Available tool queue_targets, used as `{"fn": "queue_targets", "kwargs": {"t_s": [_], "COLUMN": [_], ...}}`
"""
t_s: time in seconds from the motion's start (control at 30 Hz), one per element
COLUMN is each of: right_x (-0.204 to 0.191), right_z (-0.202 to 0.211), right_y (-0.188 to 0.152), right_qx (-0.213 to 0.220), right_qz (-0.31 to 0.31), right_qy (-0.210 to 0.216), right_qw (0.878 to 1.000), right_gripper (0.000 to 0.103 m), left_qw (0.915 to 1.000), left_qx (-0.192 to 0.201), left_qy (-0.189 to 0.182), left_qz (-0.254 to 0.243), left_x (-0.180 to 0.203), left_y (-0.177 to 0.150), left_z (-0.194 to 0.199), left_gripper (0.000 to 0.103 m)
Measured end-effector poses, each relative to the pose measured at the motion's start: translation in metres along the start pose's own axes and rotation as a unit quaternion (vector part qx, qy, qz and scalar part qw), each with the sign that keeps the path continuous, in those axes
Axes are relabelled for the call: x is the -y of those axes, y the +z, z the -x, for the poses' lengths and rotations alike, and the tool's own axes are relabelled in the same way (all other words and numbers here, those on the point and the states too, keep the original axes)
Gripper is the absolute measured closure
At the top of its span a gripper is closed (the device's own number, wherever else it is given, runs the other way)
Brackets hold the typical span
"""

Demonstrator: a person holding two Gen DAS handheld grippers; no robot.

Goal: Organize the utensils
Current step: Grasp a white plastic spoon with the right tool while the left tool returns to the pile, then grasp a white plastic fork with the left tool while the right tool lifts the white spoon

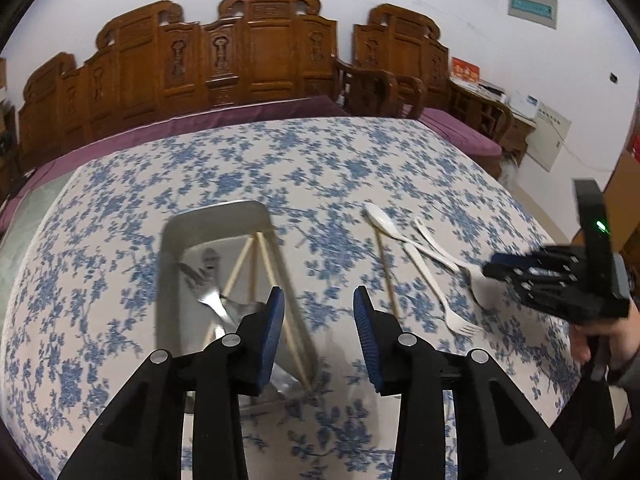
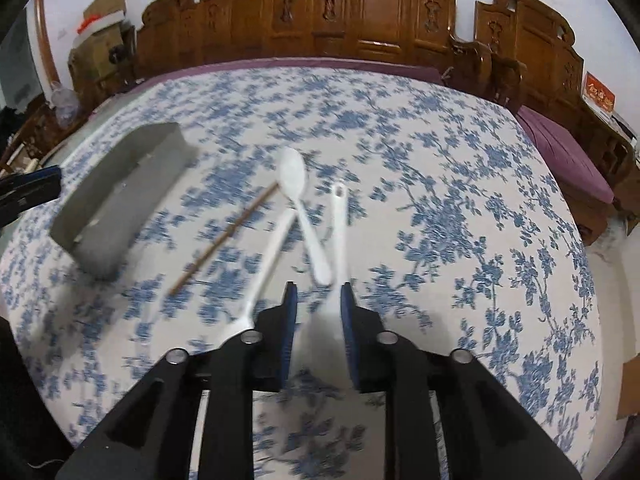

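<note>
Right wrist view puts our right gripper (image 2: 318,300) at lower centre, its blue ribbed pads slightly apart with a white plastic spoon (image 2: 338,240) running between them; whether they press on it we cannot tell. Above, a second white spoon (image 2: 298,196), a white fork (image 2: 268,264) and one thin wooden chopstick (image 2: 224,236) lie on the blue-flowered tablecloth (image 2: 460,200). Left wrist view shows our left gripper (image 1: 319,308) parted and empty, just right of a shiny metal tray (image 1: 216,220) holding chopsticks (image 1: 264,264) and a metal fork (image 1: 212,300).
</note>
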State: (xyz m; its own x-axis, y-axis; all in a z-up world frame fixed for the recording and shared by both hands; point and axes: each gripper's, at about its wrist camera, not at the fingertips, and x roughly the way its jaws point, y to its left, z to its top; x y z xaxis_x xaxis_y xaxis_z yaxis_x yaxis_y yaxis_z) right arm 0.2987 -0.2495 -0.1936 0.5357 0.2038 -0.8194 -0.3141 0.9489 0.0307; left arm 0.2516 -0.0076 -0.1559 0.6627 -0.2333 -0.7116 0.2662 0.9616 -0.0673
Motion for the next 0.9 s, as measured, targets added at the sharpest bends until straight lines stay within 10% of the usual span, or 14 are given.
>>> {"fn": "queue_targets", "kwargs": {"t_s": [0.6,0.9], "right_x": [0.018,0.019], "right_z": [-0.048,-0.049], "right_y": [0.011,0.015], "right_qx": [-0.084,-0.115], "right_qz": [0.007,0.018], "right_qy": [-0.003,-0.014], "right_qw": [0.996,0.993], "right_gripper": [0.07,0.092], "left_qw": [0.9983,0.9976], "left_qx": [-0.033,-0.043], "left_qy": [-0.01,-0.005], "left_qz": [-0.047,-0.055], "left_x": [0.055,0.07], "left_y": [-0.022,-0.027], "left_z": [-0.022,-0.026], "left_gripper": [0.066,0.066]}}
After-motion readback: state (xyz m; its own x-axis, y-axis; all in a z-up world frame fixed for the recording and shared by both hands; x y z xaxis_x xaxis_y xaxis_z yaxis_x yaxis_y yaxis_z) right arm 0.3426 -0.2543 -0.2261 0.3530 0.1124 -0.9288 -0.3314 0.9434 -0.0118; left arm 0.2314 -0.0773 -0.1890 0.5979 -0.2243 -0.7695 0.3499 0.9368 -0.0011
